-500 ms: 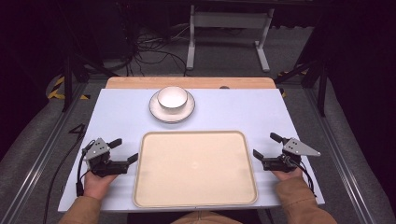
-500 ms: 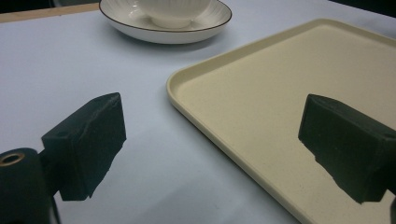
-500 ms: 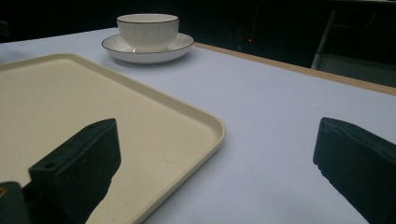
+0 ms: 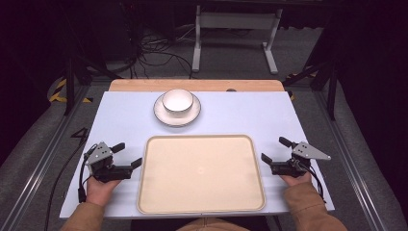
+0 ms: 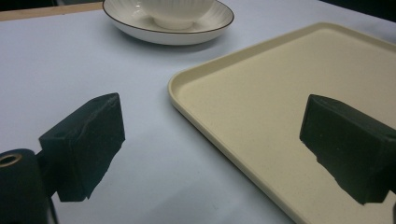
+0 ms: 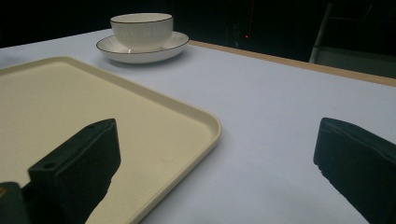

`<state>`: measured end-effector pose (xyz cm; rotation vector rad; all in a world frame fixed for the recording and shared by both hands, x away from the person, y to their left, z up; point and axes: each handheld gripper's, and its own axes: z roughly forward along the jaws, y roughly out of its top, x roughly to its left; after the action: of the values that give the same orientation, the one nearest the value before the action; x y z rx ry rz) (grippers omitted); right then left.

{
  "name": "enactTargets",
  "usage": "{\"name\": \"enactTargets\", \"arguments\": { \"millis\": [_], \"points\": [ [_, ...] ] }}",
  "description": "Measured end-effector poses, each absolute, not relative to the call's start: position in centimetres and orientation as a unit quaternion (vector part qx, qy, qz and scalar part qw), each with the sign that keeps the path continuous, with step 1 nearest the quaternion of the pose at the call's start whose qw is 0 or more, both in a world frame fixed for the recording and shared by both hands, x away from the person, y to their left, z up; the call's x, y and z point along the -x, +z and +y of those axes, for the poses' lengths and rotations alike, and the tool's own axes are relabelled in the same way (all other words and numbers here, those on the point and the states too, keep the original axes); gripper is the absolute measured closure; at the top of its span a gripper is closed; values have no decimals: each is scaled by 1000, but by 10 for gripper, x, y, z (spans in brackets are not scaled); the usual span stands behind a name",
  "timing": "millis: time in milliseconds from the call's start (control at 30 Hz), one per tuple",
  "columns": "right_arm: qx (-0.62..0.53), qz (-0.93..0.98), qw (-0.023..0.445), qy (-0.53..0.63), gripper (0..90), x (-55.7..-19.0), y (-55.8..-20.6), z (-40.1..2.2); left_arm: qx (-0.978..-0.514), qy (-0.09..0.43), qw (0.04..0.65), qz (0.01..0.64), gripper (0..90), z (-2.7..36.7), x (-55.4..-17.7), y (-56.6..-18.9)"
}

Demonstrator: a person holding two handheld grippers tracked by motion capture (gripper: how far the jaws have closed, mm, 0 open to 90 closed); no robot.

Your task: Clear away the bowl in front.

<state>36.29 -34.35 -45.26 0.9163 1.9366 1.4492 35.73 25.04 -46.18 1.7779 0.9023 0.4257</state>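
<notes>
Left gripper [image 4: 130, 155], right gripper [image 4: 275, 149]: agape

Pale blue table [image 4: 240, 115] sitting under a cream tray [image 4: 201, 173] near the front, white plate [image 4: 177, 113] lying farther back, carrying a bowl [image 4: 177, 100].

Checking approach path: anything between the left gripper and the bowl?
Nothing. High view shows bare table between the left gripper and the bowl on its plate.

Open table [image 4: 240, 113] at frame left and right of bowl [image 4: 177, 100] on saucer [image 4: 177, 115], upper centre; empty tray [image 4: 201, 207] filling lower centre.
</notes>
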Motion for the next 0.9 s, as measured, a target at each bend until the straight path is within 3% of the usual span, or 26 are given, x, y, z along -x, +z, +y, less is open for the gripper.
{"name": "enactTargets", "arguments": {
  "millis": [900],
  "points": [
    [-350, 719, 269, 536, 11, -365, -453, -343, -716, 185, 562, 372, 75, 255, -356, -407]
  ]
}}
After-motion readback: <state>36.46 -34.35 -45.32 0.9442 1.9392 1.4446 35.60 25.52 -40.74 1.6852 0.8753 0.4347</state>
